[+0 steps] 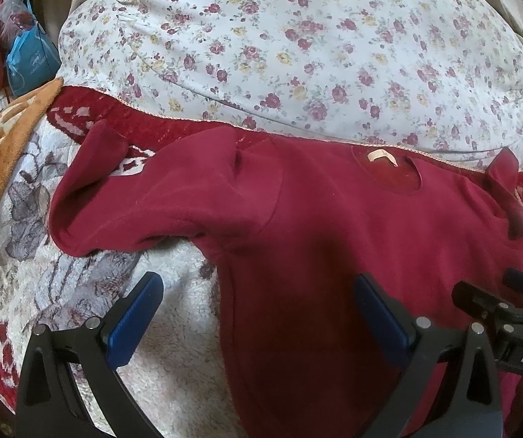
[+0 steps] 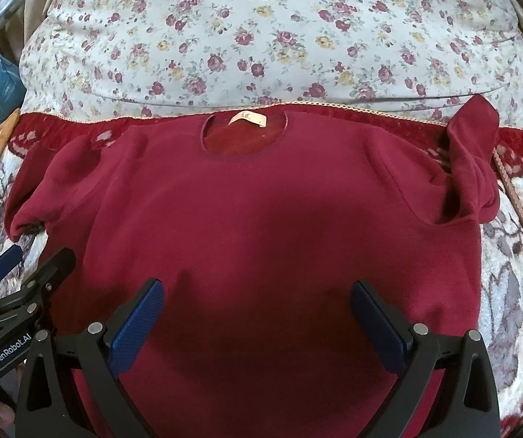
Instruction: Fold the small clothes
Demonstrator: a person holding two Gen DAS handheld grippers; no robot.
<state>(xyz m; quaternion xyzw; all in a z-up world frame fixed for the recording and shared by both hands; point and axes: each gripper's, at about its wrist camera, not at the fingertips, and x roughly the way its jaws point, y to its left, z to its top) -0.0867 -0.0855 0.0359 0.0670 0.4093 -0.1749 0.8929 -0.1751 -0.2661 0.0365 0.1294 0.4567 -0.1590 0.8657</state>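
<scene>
A dark red sweater [image 2: 254, 211] lies spread flat on the bed, neck away from me, a pale label [image 2: 248, 117] inside the collar. Its left sleeve [image 1: 144, 204] lies bunched out to the left. Its right sleeve [image 2: 475, 160] is crumpled and folded up at the shoulder. My left gripper [image 1: 257, 314] is open and empty, above the sweater's left side edge; it also shows in the right wrist view [image 2: 31, 262]. My right gripper [image 2: 257, 314] is open and empty above the sweater's lower middle; part of it shows in the left wrist view [image 1: 509, 303].
A floral quilt [image 2: 279, 36] is heaped behind the sweater. The bed cover [image 1: 79, 277] is cream and red with a flower pattern. An orange fuzzy blanket [image 1: 2, 153] lies at the left. Blue bags [image 1: 29, 62] sit at the far left.
</scene>
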